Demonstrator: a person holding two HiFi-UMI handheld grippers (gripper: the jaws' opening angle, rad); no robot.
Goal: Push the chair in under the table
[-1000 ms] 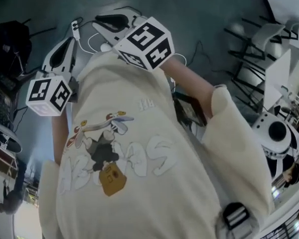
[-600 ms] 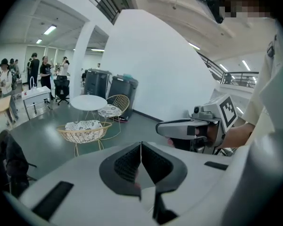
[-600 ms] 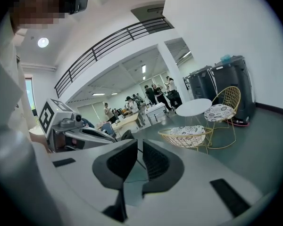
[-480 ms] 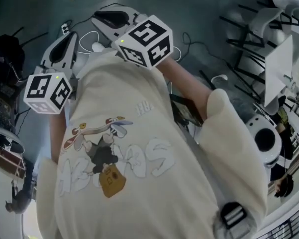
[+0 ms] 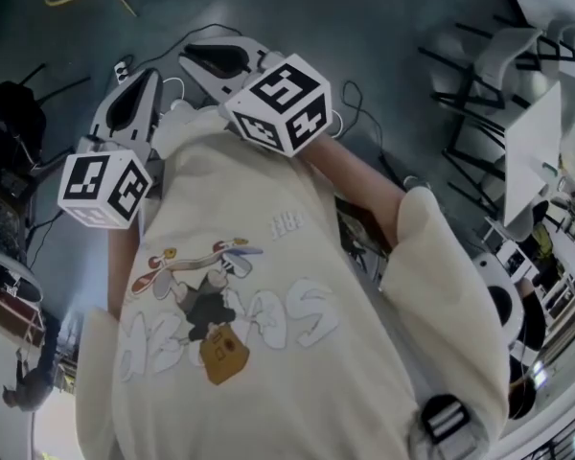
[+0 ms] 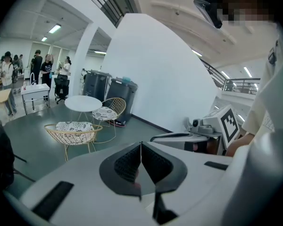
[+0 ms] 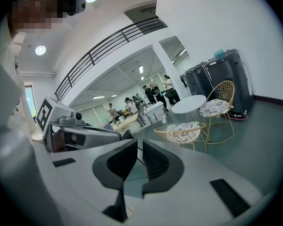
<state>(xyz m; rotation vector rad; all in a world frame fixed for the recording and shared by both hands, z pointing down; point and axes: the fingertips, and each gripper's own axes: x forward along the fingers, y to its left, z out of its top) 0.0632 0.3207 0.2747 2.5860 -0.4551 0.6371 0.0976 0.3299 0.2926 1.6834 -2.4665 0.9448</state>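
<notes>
A: Which way does the chair lie from the jaws?
B: Wire chair (image 6: 73,132) stands on the floor well ahead, well apart from both grippers. It is near the round worktop (image 6: 83,102), not under it. It sits left of centre in the left gripper view and right of centre in the right gripper view
A: Jaws?
B: Left gripper (image 6: 141,147) is pressed together on nothing. Right gripper (image 7: 139,147) shows a narrow slit with nothing in it
A: Which hand is nearer?
B: Left, I judge, since the chair likely sits at the head view's top left edge. White chairs (image 5: 503,46) also stand upper right by a white worktop (image 5: 532,147), so I can't tell which is meant
</notes>
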